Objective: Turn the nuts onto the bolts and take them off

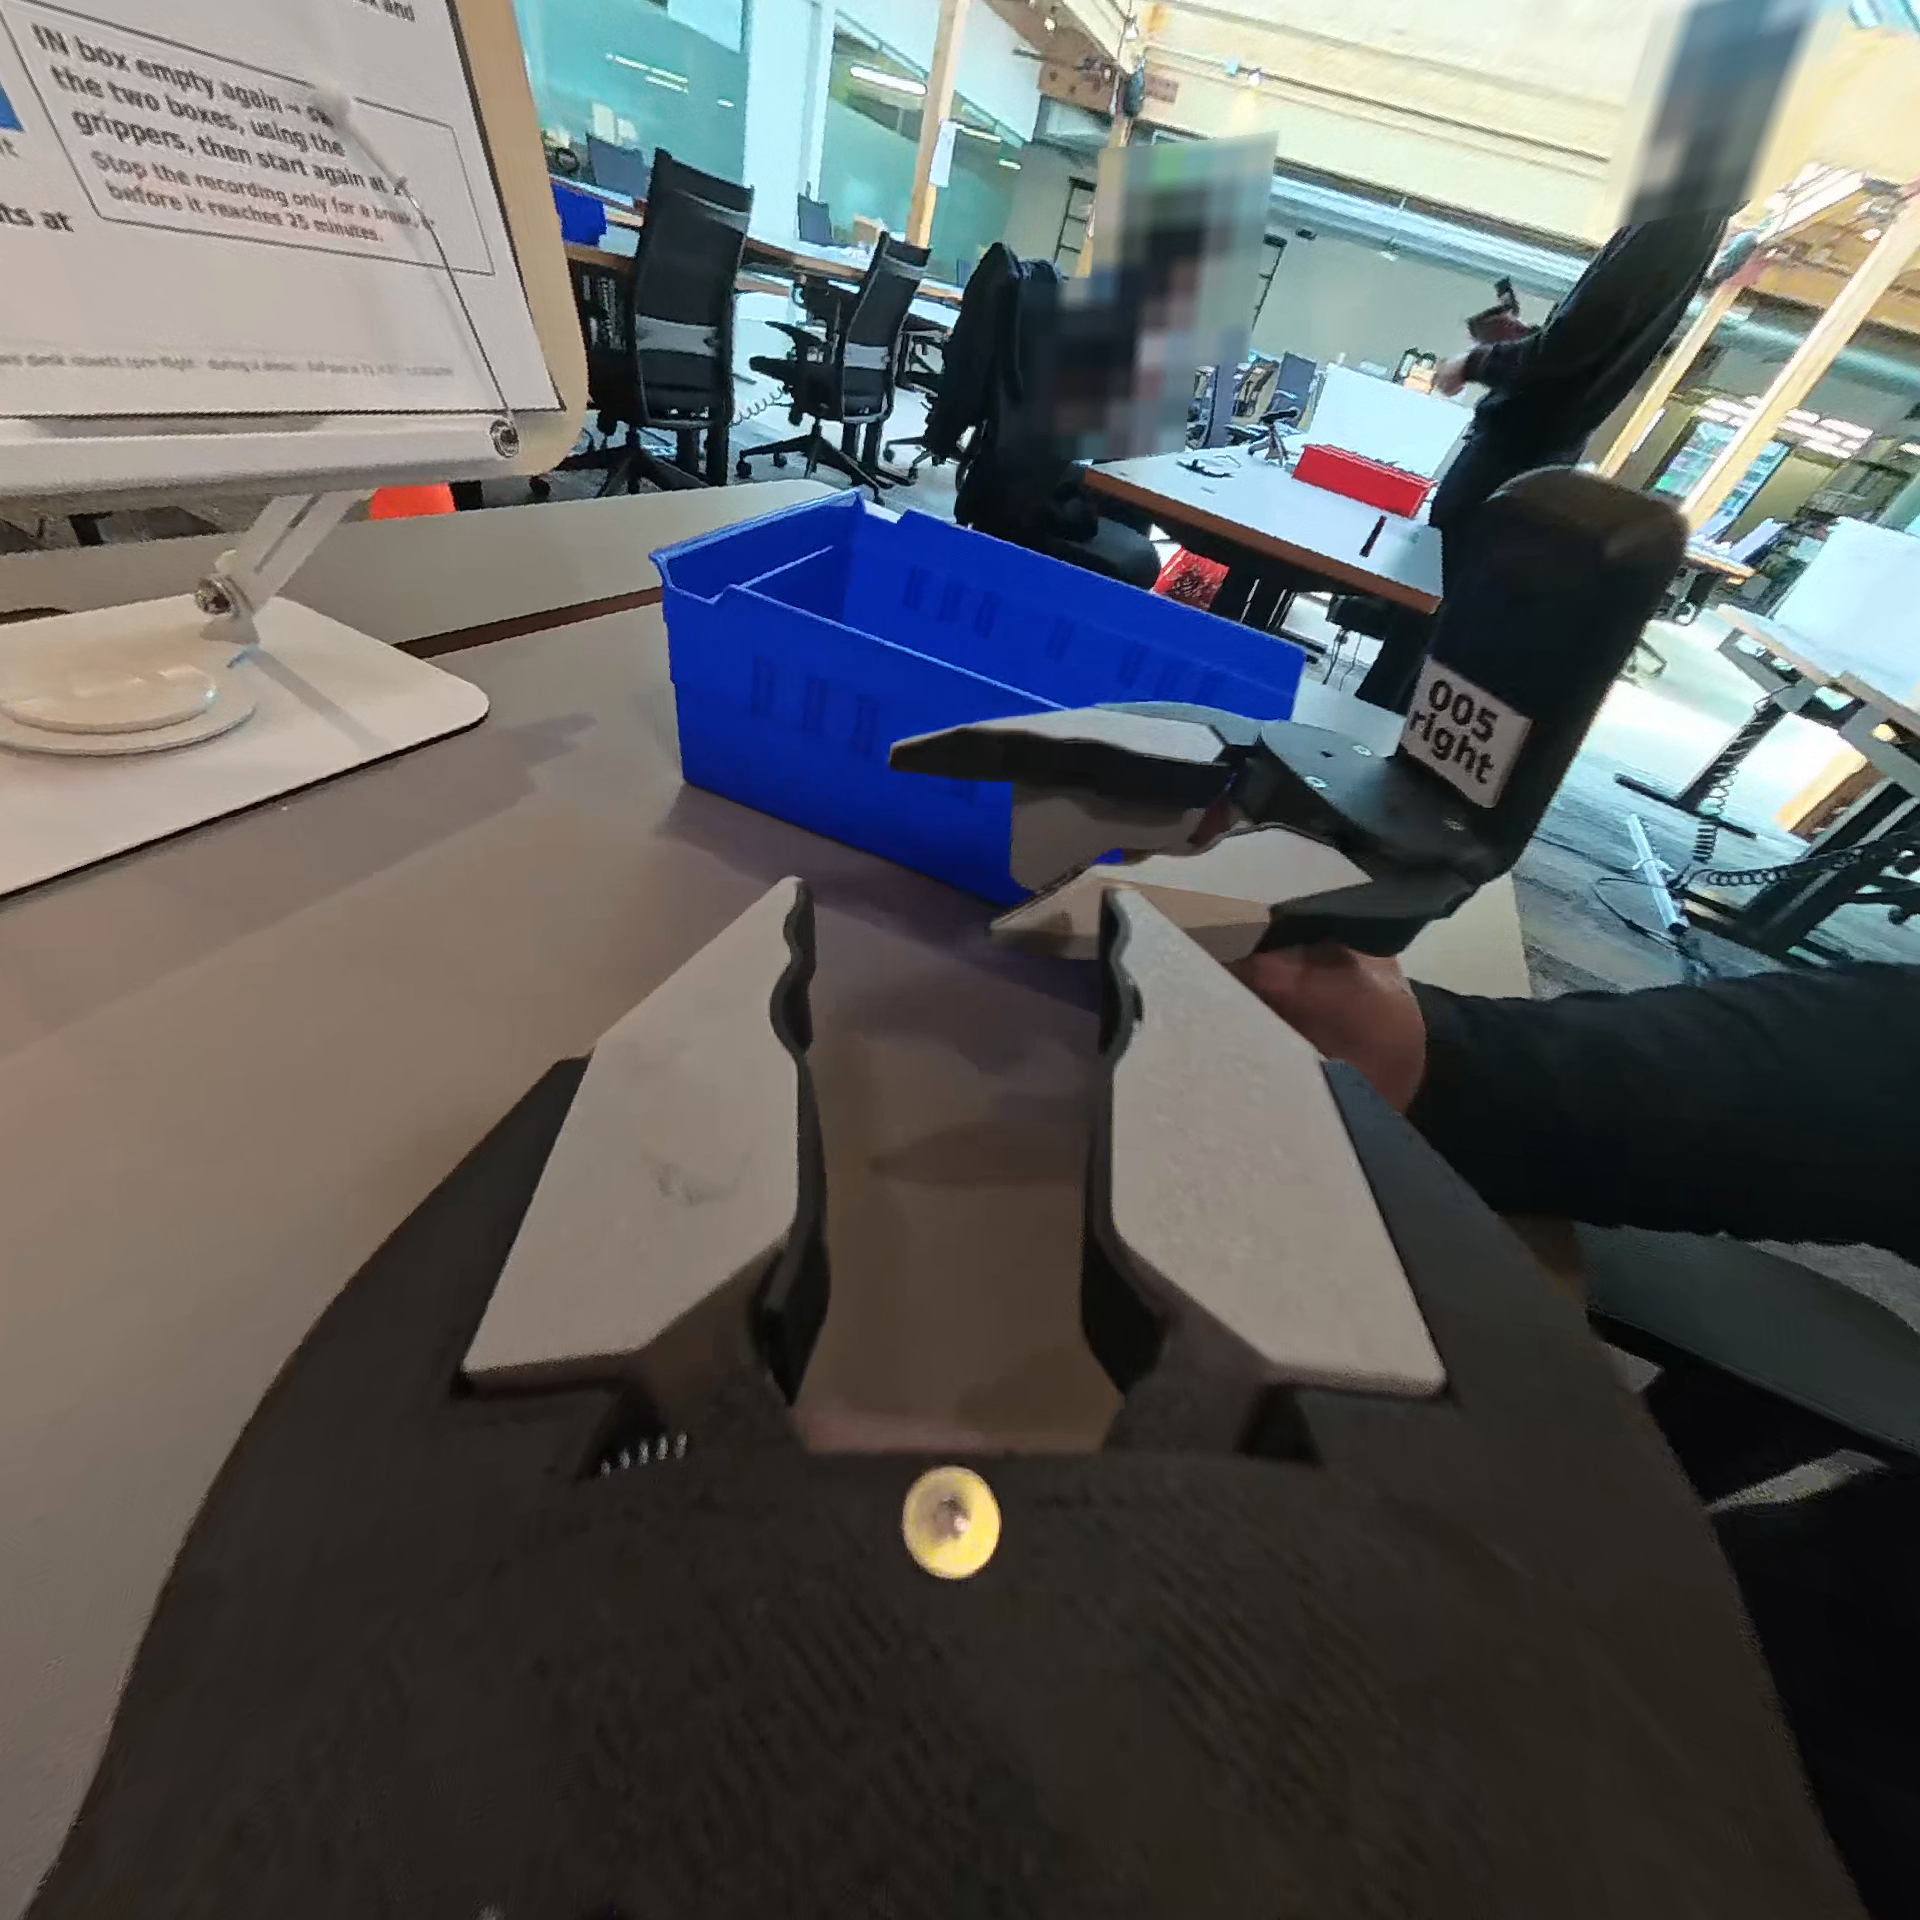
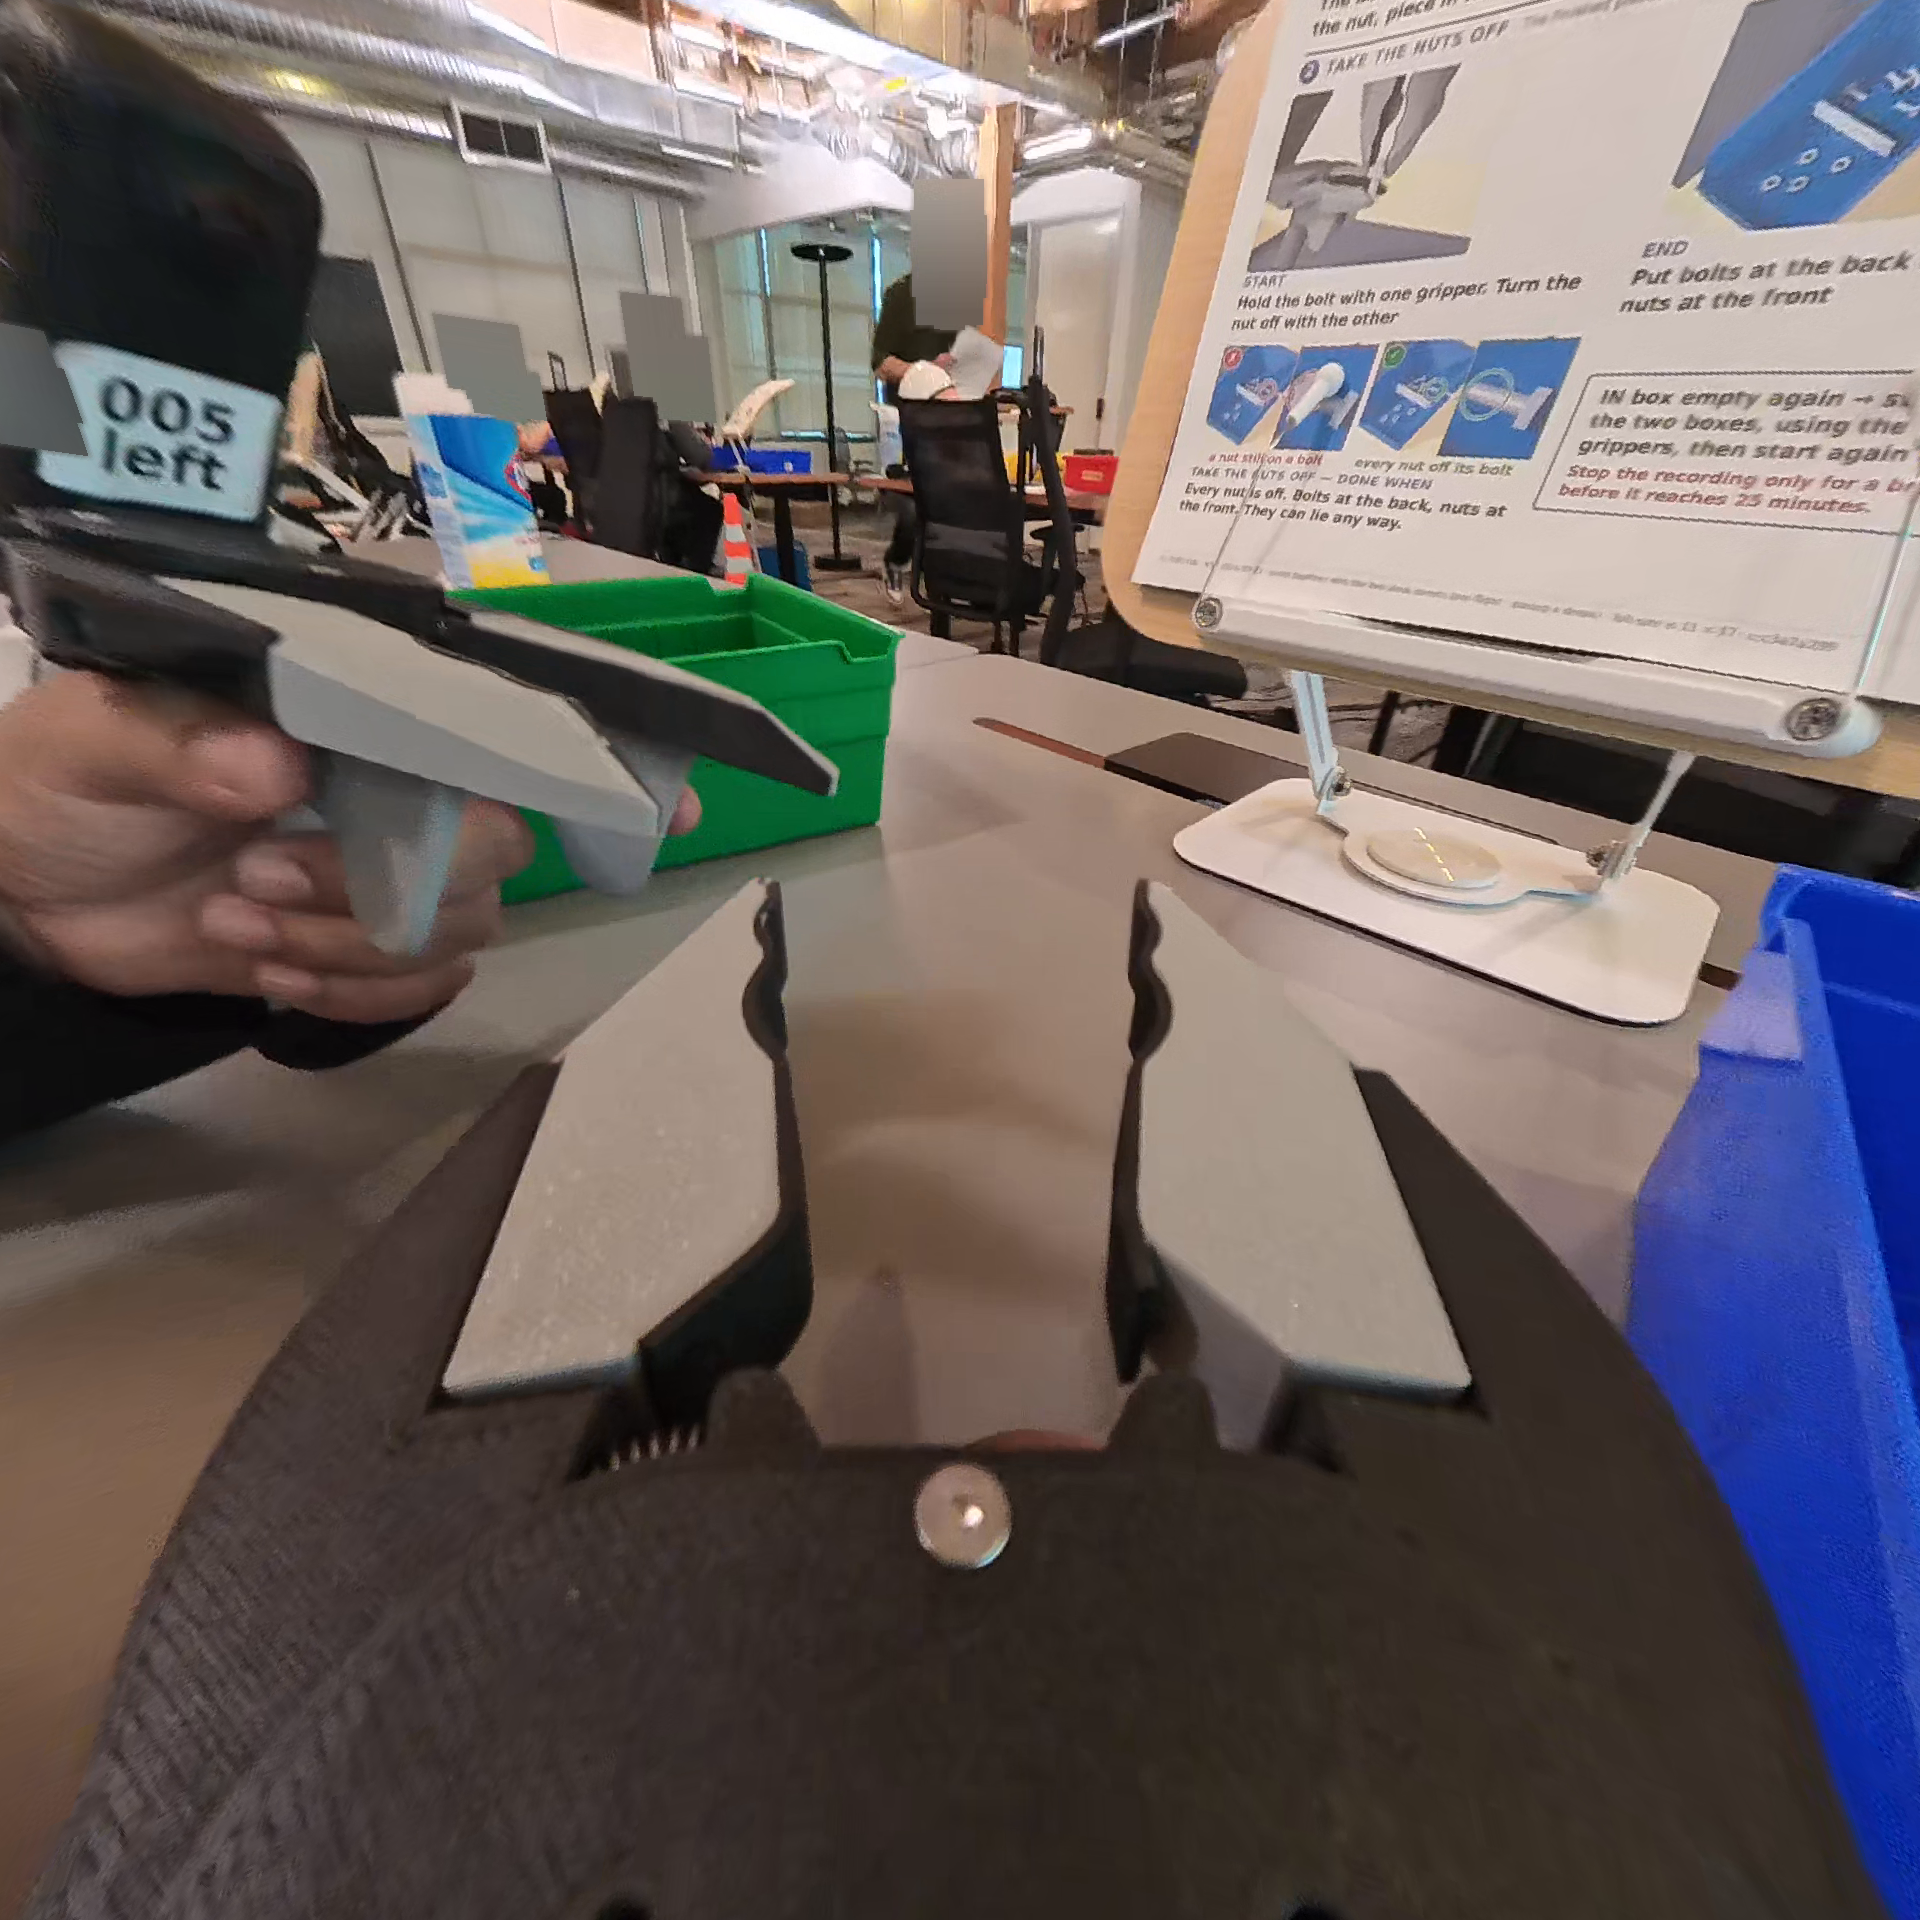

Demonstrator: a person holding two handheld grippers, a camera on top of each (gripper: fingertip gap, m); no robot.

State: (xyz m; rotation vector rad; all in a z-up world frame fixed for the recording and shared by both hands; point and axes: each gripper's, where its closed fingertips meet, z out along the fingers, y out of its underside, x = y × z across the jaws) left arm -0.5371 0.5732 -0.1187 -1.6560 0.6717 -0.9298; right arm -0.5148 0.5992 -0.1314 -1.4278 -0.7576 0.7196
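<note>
Grey jaws on both the left gripper (image 1: 956, 914) and right gripper (image 2: 951, 914) gape, grasping nothing; nuts and bolts unseen.

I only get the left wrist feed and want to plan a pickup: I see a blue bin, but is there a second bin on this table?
Observer: Yes. The right wrist view shows a green bin behind the left gripper, farther along the table.
Operator: Does it have compartments?
Observer: A divider splits it into sections; what lies inside is hidden from this angle.
Operator: Is my left gripper holding anything?
Observer: No, from the side its fingers are empty, with a hand on its grip.
Operator: And the right gripper?
Observer: The right gripper is open over bare table, the blue bin at its right.
</note>
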